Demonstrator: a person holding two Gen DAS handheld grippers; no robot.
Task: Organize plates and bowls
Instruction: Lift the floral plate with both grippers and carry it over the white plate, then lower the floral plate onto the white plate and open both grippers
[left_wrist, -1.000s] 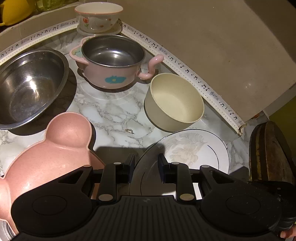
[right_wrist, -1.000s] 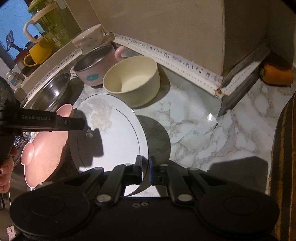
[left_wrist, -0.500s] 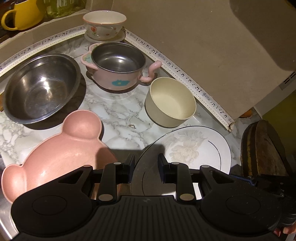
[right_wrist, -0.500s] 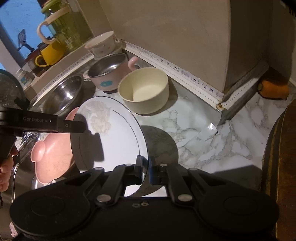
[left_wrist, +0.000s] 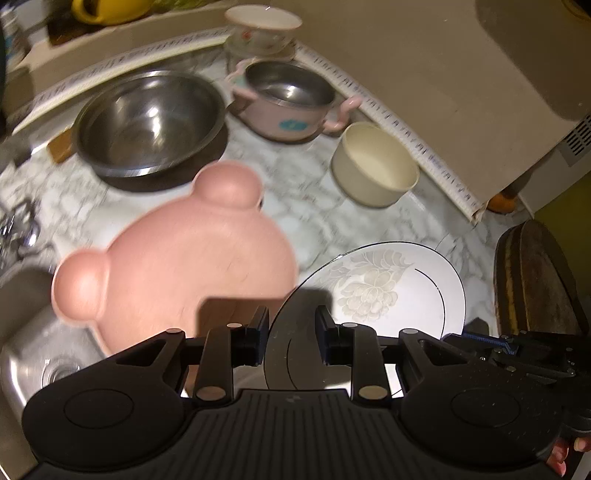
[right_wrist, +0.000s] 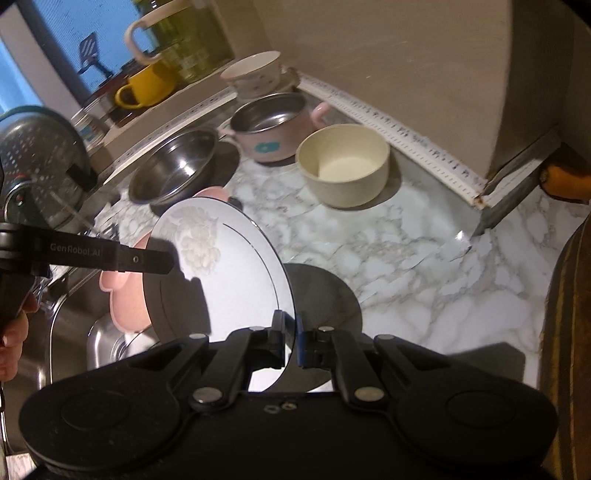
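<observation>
My right gripper is shut on the near rim of a white floral plate and holds it tilted above the marble counter; the plate also shows in the left wrist view. My left gripper is open, its fingers on either side of the plate's edge, not touching. A pink bear-shaped plate sits under and left of it, partly over the sink; its edge shows in the right wrist view. The left gripper's finger crosses the plate's left side.
On the counter stand a cream bowl, a pink-handled steel pot, a large steel bowl and a floral bowl on a saucer. A steel sink lies at left. A dark wooden board stands at right.
Both grippers have risen and drawn back toward the sink with the white plate lifted higher. The pink bear plate now shows more fully, nearer the sink.
</observation>
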